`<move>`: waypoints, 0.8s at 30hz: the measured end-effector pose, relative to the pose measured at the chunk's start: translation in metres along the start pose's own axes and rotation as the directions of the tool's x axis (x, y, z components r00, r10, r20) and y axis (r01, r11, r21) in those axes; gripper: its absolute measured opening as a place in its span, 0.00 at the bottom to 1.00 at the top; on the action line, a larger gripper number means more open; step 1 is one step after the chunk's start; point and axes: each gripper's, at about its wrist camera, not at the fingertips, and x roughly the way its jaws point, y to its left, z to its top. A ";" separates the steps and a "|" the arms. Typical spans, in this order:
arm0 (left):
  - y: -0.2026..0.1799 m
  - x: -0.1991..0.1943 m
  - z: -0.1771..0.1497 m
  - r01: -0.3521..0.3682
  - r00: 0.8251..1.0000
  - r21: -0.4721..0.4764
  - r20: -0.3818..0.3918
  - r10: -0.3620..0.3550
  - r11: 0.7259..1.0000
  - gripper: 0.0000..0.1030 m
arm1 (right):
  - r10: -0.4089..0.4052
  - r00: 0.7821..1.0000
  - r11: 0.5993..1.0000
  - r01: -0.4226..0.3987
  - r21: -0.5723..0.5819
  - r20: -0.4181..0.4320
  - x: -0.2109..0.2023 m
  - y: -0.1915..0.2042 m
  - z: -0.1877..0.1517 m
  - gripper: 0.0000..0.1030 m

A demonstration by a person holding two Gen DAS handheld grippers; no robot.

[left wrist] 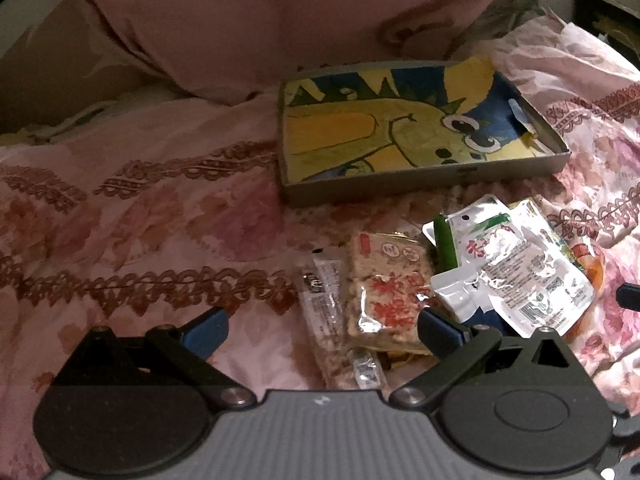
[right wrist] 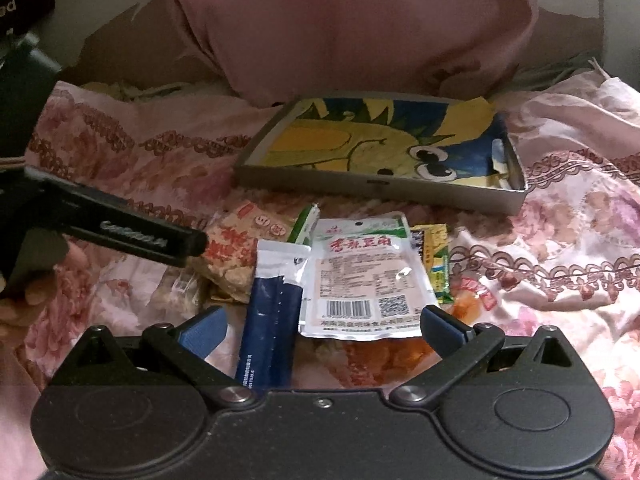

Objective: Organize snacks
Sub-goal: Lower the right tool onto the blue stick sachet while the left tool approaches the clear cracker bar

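Hovering low over a pink floral bedspread (left wrist: 140,216), the left gripper (left wrist: 322,328) is seen at bottom centre of its frame w/ blue pads spread wide, nothing held betw. them. Just ahead, a clear rice-cracker pack (left wrist: 384,288) w/ red print is spotted at lower centre, a slim clear stick pack (left wrist: 324,300) lying right beside it on the left. To the right, a silver pouch (left wrist: 516,264) is laid tilted over a green packet (left wrist: 444,246), all in one loose pile.

Over to the right-wrist view: the right gripper (right wrist: 322,328) is likewise held wide open, empty, at bottom centre. Betw. its pads a dark blue sachet (right wrist: 268,332) is seen running toward the cam, and the silver pouch (right wrist: 360,280) w/ barcode lies flat just to its right. An orange snack bag (right wrist: 384,356) is partly covered beneath that pouch; a yellow-green packet (right wrist: 436,264) pokes out at the pouch's right edge. The cracker pack (right wrist: 236,252) sits left of centre, w/ a black finger of the left gripper (right wrist: 120,232) reaching in from the left edge, its tip just at that pack.

Beyond the pile, upper centre in both views, a shallow grey tray (left wrist: 420,182) (right wrist: 380,192) lined w/ a yellow-blue cartoon drawing is set on the bedspread (right wrist: 560,240), no snacks inside. A pink pillow (left wrist: 280,20) (right wrist: 352,20) is propped behind it.
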 end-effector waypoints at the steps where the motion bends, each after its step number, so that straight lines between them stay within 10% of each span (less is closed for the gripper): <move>1: -0.001 0.003 0.000 0.002 1.000 0.005 -0.004 -0.002 1.000 0.99 | 0.004 1.000 1.000 -0.004 0.001 -0.005 0.002 0.001 0.000 0.99; 24: 0.016 0.030 -0.027 0.023 0.989 -0.073 -0.145 -0.034 0.997 0.99 | 0.124 0.983 0.989 -0.112 0.091 -0.134 0.023 0.012 -0.022 0.86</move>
